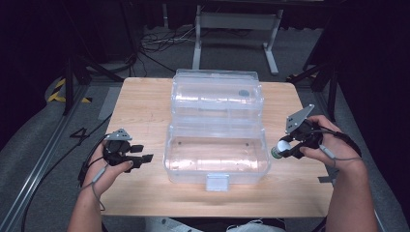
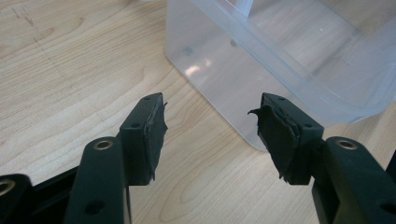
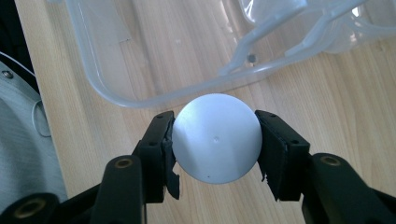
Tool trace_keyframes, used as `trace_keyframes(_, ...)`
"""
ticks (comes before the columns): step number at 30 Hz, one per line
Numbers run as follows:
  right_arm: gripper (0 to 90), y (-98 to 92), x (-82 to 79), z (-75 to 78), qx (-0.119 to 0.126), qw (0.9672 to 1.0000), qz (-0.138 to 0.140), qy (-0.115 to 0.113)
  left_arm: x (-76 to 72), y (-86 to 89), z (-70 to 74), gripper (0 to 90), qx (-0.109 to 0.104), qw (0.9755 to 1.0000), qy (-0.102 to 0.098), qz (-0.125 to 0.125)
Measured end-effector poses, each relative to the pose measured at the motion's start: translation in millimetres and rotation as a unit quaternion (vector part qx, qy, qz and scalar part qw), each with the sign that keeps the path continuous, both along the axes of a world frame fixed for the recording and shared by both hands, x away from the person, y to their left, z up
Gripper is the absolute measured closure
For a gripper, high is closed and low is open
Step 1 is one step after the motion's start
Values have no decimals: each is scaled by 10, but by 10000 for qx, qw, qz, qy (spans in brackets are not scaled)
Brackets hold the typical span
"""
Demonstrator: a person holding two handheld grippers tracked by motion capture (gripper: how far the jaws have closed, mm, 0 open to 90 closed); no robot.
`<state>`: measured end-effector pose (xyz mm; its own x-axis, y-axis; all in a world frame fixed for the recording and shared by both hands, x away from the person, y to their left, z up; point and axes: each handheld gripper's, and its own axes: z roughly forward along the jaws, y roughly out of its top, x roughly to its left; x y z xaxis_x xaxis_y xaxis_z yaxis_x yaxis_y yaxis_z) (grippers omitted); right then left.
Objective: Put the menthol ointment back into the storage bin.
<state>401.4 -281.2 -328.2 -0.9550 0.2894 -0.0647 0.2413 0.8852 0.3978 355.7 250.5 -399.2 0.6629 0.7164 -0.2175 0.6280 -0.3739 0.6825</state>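
While the right gripper (image 3: pixel 215 147) hovers just off the right wall of the clear plastic storage box (image 1: pixel 216 170), a small bottle with a white cap (image 3: pixel 215 138) sits squarely between its jaws, cap facing the camera, both pads pressed on opposite sides; jaws wide but clamped on it. In the high view the bottle (image 1: pixel 279 149) shows a white top over a dark green body, just beside the box's open tub, above the wooden table (image 1: pixel 145 106). Left gripper (image 2: pixel 208 128) near the box's left wall: jaws spread wide, nothing between them, only tabletop and a box corner beyond
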Motion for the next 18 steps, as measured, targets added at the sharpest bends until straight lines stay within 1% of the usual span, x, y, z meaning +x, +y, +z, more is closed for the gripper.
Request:
trace_keyframes(4,503,26,-16,31,9,10000,26,-23,-13,11,-7,421,29,10000,-4,17)
trace_keyframes(7,503,46,-22,52,44,9999,97,-81,-26,20,-10,421,28,10000,19,37)
trace_keyframes(14,503,156,-94,120,138,9991,339,-202,-49,46,-11,421,19,10000,7,82)
trace_keyframes(18,503,230,-131,149,146,9983,493,-258,-59,53,-12,421,39,9999,5,104)
